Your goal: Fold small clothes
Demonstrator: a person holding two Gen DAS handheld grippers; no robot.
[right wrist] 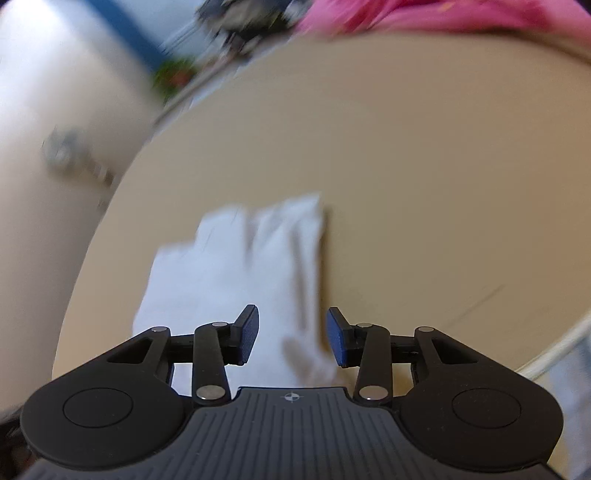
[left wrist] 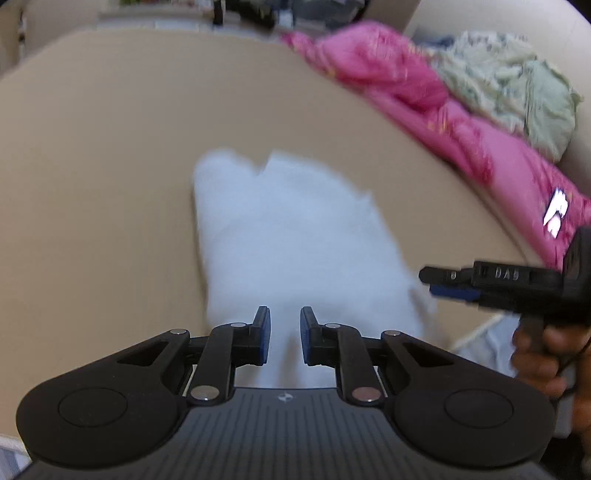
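Observation:
A small white garment (left wrist: 295,240) lies on the tan table (left wrist: 92,184), blurred in both views. My left gripper (left wrist: 285,334) is open, its jaws a short gap apart over the garment's near edge, with nothing between them. My right gripper (right wrist: 291,334) is open wider over the same white garment (right wrist: 240,269), near its right edge, and holds nothing. The right gripper also shows in the left wrist view (left wrist: 439,282), side on at the garment's right edge, held by a hand (left wrist: 543,354).
A pink garment (left wrist: 424,96) and a pale green garment (left wrist: 517,85) lie heaped at the table's far right. The pink one also shows in the right wrist view (right wrist: 443,14). A white appliance or wall (right wrist: 55,147) stands left of the table.

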